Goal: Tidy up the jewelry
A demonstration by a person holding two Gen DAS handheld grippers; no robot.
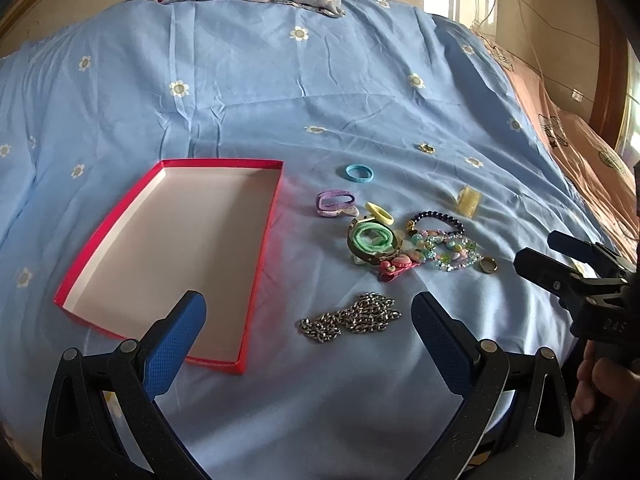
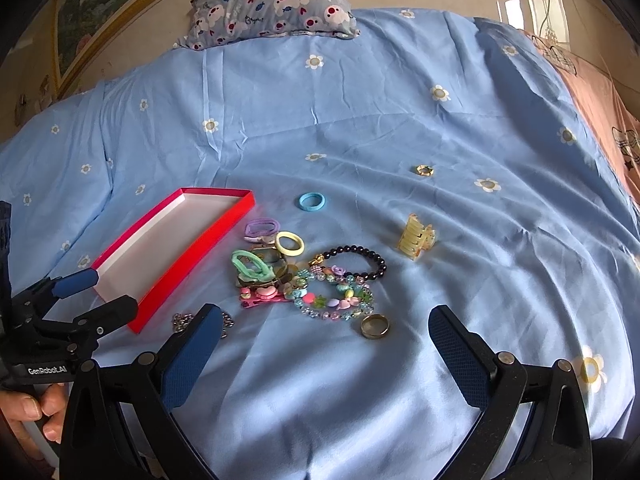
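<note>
A shallow red box (image 1: 262, 240) (image 2: 192, 248) with a white inside lies open on the blue bedsheet. Right of it sits a heap of jewelry: a green hair tie (image 1: 370, 238) (image 2: 250, 264), a dark bead bracelet (image 1: 438, 220) (image 2: 360, 260), a pastel bead bracelet (image 2: 338, 298), a metal ring (image 1: 489, 266) (image 2: 375, 326). A silver chain (image 1: 352, 318) lies in front of the left gripper (image 1: 310, 312), which is open and empty. The right gripper (image 2: 326, 326) is open and empty, near the ring.
A blue hair tie (image 2: 311, 202), purple hair tie (image 2: 261, 228), yellow hair tie (image 2: 289, 243), yellow claw clip (image 2: 416, 238) and small gold ring (image 2: 424, 170) lie scattered. A patterned pillow (image 2: 276, 4) lies at the bed's far end. A pink blanket (image 1: 580, 152) is at the right.
</note>
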